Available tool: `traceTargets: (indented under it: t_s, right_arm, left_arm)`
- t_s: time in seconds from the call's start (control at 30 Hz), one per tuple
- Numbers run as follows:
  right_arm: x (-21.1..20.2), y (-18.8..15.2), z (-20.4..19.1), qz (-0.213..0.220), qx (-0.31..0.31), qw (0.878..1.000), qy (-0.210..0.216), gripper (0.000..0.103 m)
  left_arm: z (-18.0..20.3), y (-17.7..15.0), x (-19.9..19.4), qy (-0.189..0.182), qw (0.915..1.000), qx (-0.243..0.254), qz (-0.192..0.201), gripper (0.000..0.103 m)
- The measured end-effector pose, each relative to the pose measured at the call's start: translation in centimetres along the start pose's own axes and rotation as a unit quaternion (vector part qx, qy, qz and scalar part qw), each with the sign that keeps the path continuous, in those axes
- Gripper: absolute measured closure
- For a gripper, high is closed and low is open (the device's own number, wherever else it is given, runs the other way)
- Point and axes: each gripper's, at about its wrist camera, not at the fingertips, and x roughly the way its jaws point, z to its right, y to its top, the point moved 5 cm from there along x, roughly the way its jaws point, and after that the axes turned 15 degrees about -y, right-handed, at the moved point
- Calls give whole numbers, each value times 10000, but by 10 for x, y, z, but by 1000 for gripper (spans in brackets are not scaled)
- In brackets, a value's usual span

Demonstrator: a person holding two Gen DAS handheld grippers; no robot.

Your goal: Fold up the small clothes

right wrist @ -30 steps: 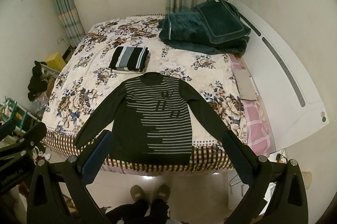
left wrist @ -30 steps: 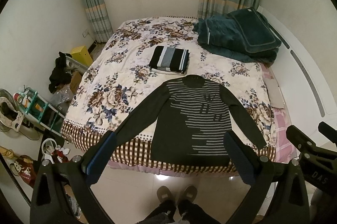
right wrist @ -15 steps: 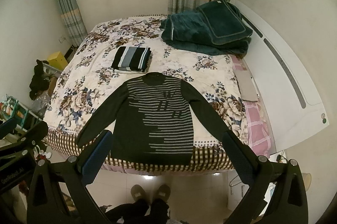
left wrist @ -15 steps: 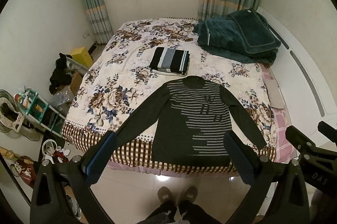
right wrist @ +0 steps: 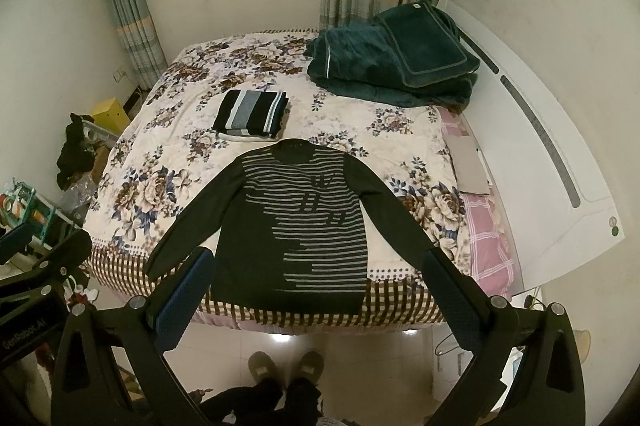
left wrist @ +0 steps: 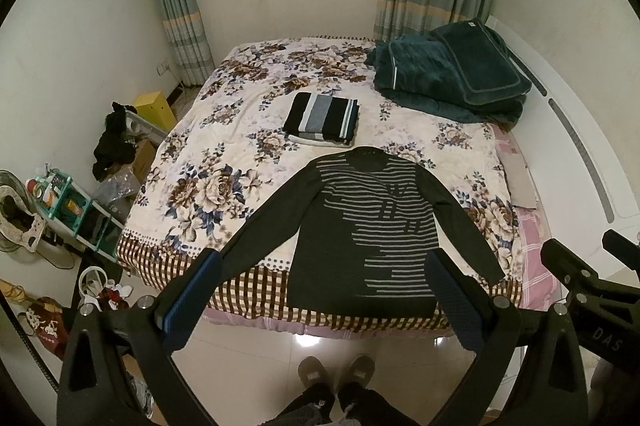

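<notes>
One dark, grey-striped long-sleeved knit sweater (left wrist: 362,226) lies spread flat, face up, at the near end of the bed, and almost nothing has changed over the last second: it sits a touch lower in both wrist views than it did, so both cameras have drifted only slightly, and the cloth itself hasn't shifted a thread. My read is that folding hasn't begun on this one; the approach is yet to come. Its long axis runs from hem to collar, with the neckline pointing away toward the window and the hem hanging at the bed's near edge over the brown checked border. Both sleeves angle outward and down toward the near corners. The left gripper (left wrist: 320,296) hovers above the floor, short of the bed, jaws spread wide with nothing between them. The right gripper (right wrist: 316,294) does the same, wide apart and empty. Just beyond the collar sits a folded black, grey and white striped garment (left wrist: 322,118), apparently already done. Farther back on the cream floral bedspread (left wrist: 224,154), a dark green plush blanket (left wrist: 448,82) is heaped.
</notes>
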Motion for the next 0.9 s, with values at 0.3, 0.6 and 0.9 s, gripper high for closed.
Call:
traceTargets:
  t_s: [0.3, 0.6, 0.9]
  right_arm:
    - [-6, 1, -1, 32, 6, 10000, 12, 0]
    - [-8, 2, -1, 39, 15, 10000, 8, 0]
    - [27, 17, 1, -303, 521, 9982, 27, 0]
  left_arm:
    - [-1, -1, -1, -10, 10000, 0, 13, 0]
    - [2, -1, -3, -38, 10000, -13, 13, 0]
    - [-11, 32, 52, 47, 9998, 185, 37, 0]
